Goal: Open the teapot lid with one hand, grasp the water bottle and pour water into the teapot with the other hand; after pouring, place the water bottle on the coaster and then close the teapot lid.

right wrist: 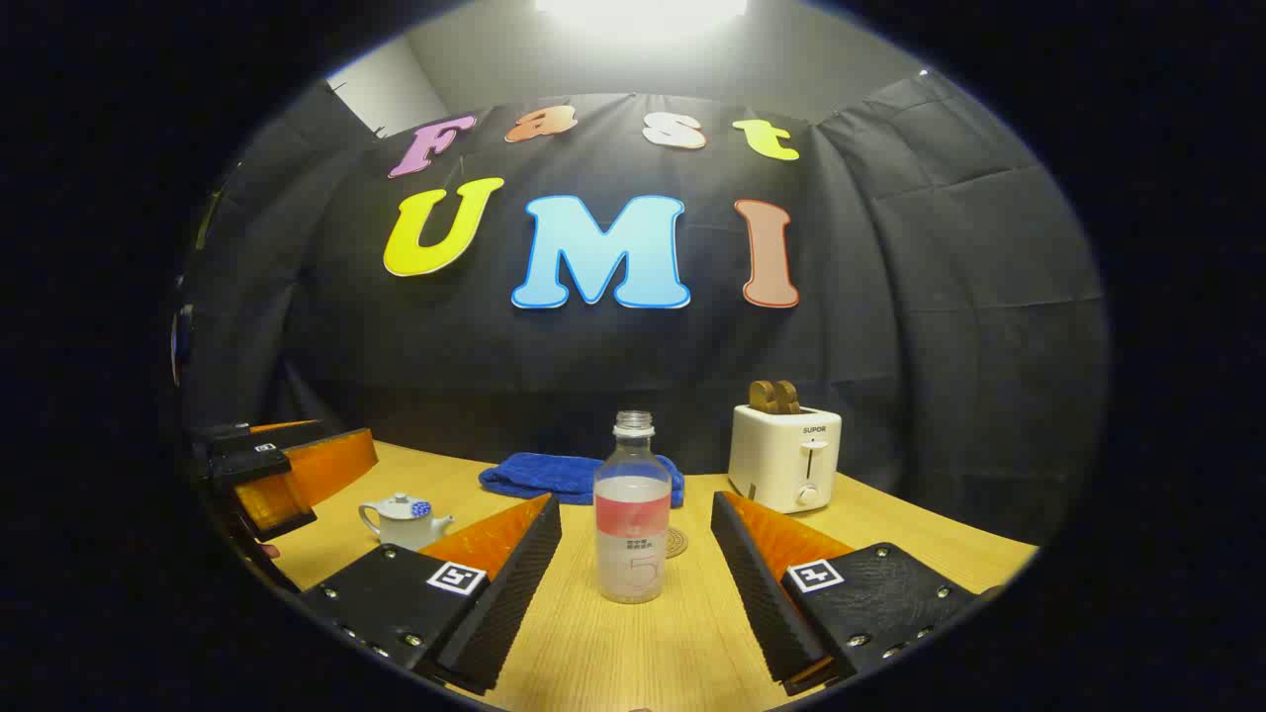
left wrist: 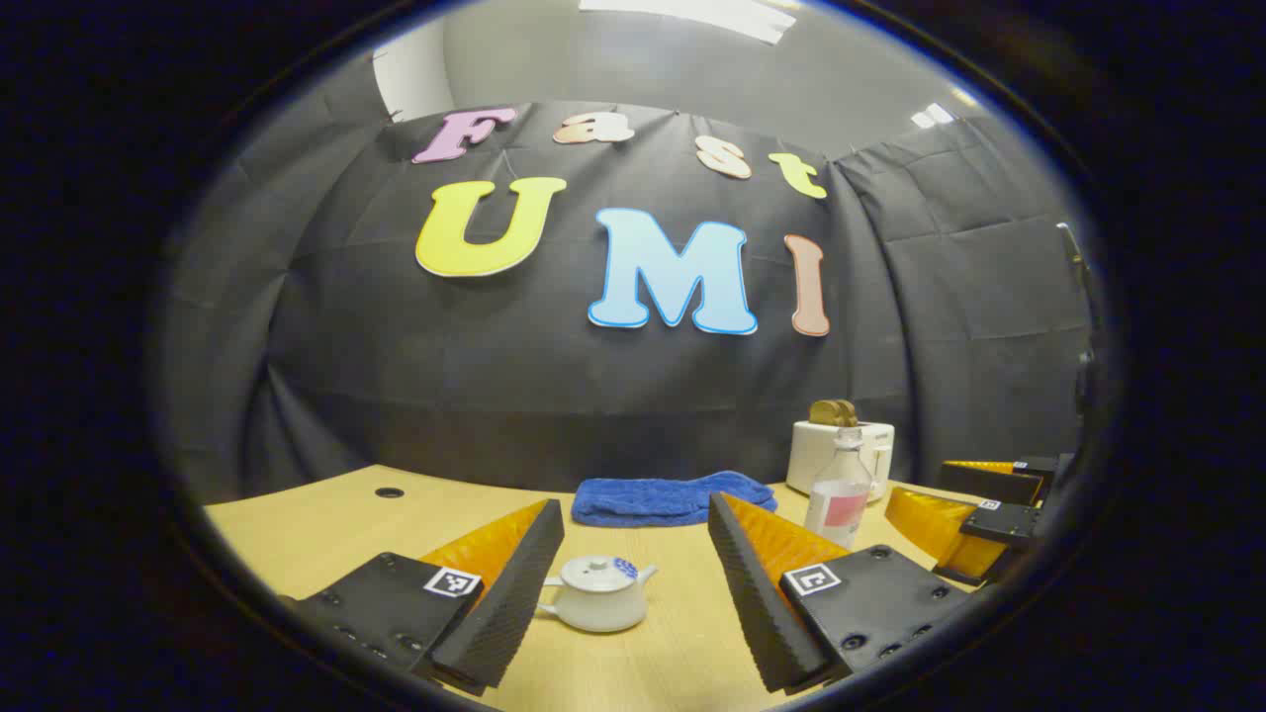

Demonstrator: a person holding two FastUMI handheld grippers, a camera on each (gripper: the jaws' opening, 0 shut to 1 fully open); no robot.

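Note:
In the left gripper view a small white teapot with its lid on stands on the wooden table, just ahead of my left gripper, which is open around nothing. The clear, uncapped water bottle rises behind its right finger. In the right gripper view the water bottle stands upright straight ahead of my open right gripper, not touched. A round coaster lies just behind the bottle. The teapot sits at the left, close to the left gripper.
A blue towel lies at the back of the table. A white toaster with bread in its slots stands back right. The right gripper shows at the right edge of the left gripper view.

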